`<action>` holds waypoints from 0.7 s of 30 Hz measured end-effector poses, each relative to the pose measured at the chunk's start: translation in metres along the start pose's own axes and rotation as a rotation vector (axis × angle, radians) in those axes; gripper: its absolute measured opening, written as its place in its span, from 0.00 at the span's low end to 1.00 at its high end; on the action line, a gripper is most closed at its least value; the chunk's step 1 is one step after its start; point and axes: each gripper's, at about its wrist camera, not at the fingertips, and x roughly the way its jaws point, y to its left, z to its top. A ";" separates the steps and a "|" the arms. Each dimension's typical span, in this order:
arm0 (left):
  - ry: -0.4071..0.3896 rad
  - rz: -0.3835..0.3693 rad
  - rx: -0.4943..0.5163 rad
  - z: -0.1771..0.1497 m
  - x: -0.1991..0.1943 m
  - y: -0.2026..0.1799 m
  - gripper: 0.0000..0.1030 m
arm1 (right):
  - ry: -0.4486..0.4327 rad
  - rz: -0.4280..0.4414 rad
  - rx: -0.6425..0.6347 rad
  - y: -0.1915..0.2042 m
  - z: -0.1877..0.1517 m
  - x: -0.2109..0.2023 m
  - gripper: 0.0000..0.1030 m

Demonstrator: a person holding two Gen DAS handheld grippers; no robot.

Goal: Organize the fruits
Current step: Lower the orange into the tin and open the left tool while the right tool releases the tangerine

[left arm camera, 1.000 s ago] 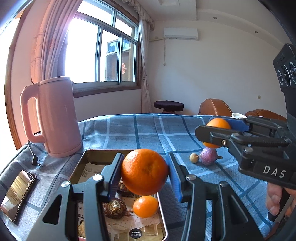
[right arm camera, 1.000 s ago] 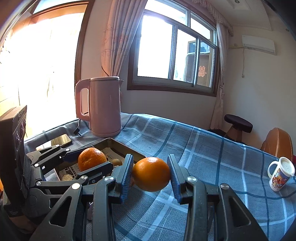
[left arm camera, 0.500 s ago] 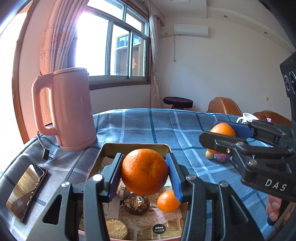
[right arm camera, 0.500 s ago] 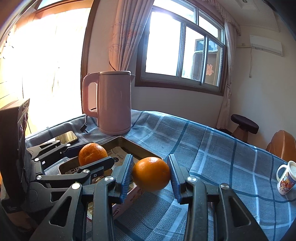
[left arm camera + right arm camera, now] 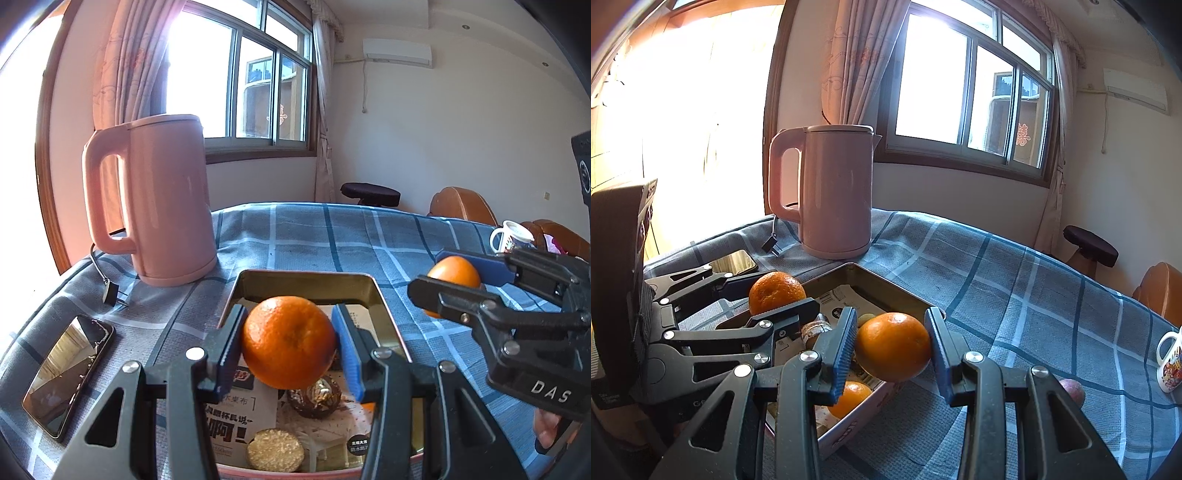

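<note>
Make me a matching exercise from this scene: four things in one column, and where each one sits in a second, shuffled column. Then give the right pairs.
Things
1. pink kettle
2. smartphone
3. mug
4. foil-wrapped chocolate

Places
A. inside the metal tin, under the orange that the left gripper holds
B. lying flat on the cloth, left of the tin in the left wrist view
C. standing on the cloth behind the tin, by the window
D. far right edge of the cloth in the right wrist view

Pairs: 1-C, 2-B, 3-D, 4-A
</note>
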 end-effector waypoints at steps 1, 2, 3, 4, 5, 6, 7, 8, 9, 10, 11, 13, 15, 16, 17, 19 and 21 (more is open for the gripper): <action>0.005 0.003 -0.002 -0.001 0.000 0.002 0.48 | 0.003 0.002 -0.003 0.002 0.000 0.002 0.39; 0.009 0.004 -0.003 -0.001 0.000 0.003 0.48 | 0.007 0.005 -0.005 0.004 0.000 0.004 0.39; 0.013 0.004 -0.004 -0.001 0.000 0.005 0.48 | 0.011 0.008 -0.006 0.006 -0.001 0.006 0.39; 0.018 0.004 -0.006 -0.002 0.000 0.007 0.48 | 0.015 0.011 -0.008 0.008 -0.001 0.008 0.39; 0.024 0.003 -0.006 -0.002 0.000 0.008 0.48 | 0.020 0.014 -0.010 0.010 -0.002 0.010 0.39; 0.030 0.001 -0.005 -0.003 0.001 0.009 0.48 | 0.024 0.018 -0.012 0.011 -0.003 0.012 0.39; 0.035 -0.002 -0.006 -0.003 0.001 0.010 0.48 | 0.028 0.021 -0.014 0.013 -0.003 0.014 0.39; 0.040 -0.003 -0.005 -0.003 0.002 0.011 0.48 | 0.032 0.024 -0.016 0.015 -0.004 0.016 0.39; 0.044 0.000 -0.006 -0.004 0.002 0.012 0.48 | 0.036 0.026 -0.019 0.016 -0.005 0.017 0.39; 0.048 0.003 -0.006 -0.005 0.003 0.013 0.48 | 0.040 0.028 -0.020 0.017 -0.006 0.019 0.39; 0.053 0.005 -0.006 -0.005 0.004 0.014 0.48 | 0.045 0.031 -0.021 0.018 -0.007 0.021 0.39; 0.066 0.005 -0.008 -0.006 0.006 0.015 0.48 | 0.058 0.035 -0.026 0.020 -0.008 0.025 0.39; 0.073 0.007 -0.014 -0.006 0.008 0.018 0.48 | 0.076 0.038 -0.030 0.021 -0.011 0.030 0.39; 0.075 0.012 -0.011 -0.006 0.008 0.018 0.48 | 0.086 0.040 -0.031 0.022 -0.013 0.032 0.39; 0.079 0.015 -0.010 -0.006 0.009 0.019 0.48 | 0.096 0.045 -0.030 0.023 -0.014 0.035 0.39; 0.087 0.013 -0.015 -0.006 0.010 0.021 0.48 | 0.112 0.056 -0.033 0.025 -0.018 0.041 0.39; 0.094 0.021 -0.014 -0.006 0.012 0.023 0.48 | 0.121 0.059 -0.038 0.028 -0.020 0.044 0.39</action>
